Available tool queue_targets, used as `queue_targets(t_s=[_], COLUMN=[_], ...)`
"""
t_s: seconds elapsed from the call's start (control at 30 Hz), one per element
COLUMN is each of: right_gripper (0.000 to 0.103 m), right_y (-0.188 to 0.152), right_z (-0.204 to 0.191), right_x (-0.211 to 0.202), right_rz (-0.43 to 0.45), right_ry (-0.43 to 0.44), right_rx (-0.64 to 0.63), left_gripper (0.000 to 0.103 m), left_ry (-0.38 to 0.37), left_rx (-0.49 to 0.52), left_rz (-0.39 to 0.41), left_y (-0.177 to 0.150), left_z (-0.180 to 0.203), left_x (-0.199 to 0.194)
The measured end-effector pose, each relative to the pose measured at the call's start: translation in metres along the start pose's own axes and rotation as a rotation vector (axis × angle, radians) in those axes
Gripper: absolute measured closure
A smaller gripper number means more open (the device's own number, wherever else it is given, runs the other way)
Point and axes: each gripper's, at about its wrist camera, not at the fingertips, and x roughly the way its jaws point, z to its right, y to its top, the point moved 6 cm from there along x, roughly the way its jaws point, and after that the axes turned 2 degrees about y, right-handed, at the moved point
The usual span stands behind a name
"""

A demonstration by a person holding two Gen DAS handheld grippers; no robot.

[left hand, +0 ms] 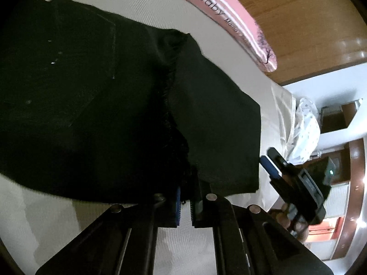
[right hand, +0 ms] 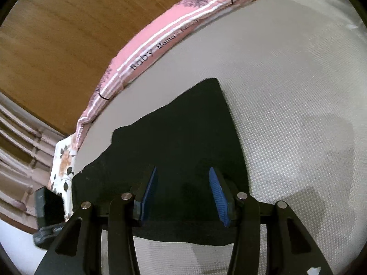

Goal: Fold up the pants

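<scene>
A: Two tools: is the left tool clamped?
B: Yes, pinching the near edge of the black pants on the white bed.
A: The right tool?
B: Apart, over the pants.

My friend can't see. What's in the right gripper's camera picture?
The right hand-held gripper hangs open over black pants on a white bed. A pink pillow lies along the far edge.
</scene>
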Motion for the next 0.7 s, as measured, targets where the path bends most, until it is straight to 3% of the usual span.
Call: queue_targets(t_s=[0.1,0.23,0.37,0.43,0.57,0.7], right_gripper=[0.058,0.059,0.060,0.059,0.059,0.059], right_y=[-0.004,-0.013,-0.016,-0.015,0.000,0.026], right_z=[0.003,0.005,0.006,0.005,-0.007,-0.024], right_x=[0.006,0.014,0.018,0.017,0.013,0.017], right_rz=[-0.026,-0.060,-0.070,-0.076,-0.040,0.001], right_ry=[-0.013,-0.036,-0.057,-0.063,-0.086,-0.144], right_rx=[0.016,0.012,0.009,0.003,-0.061,-0.183], left_gripper=[0.097,0.096,0.090,0.084,0.082,0.077], left_ry=[0.050,0.043,0.076,0.109,0.251,0.269], left_rx=[0.030,-0.010,0.058,0.093,0.251,0.389], left_rz=[-0.010,-0.020,0.010,0.061,0.237,0.298], left_y=[-0.006,-0.005,-0.004,0.000,0.010,0.009], left_z=[-0.009,-0.020,-0.016,-0.011,0.004,0.027], left_x=[0.006,0.017,0.010,0.001,-0.025,-0.029])
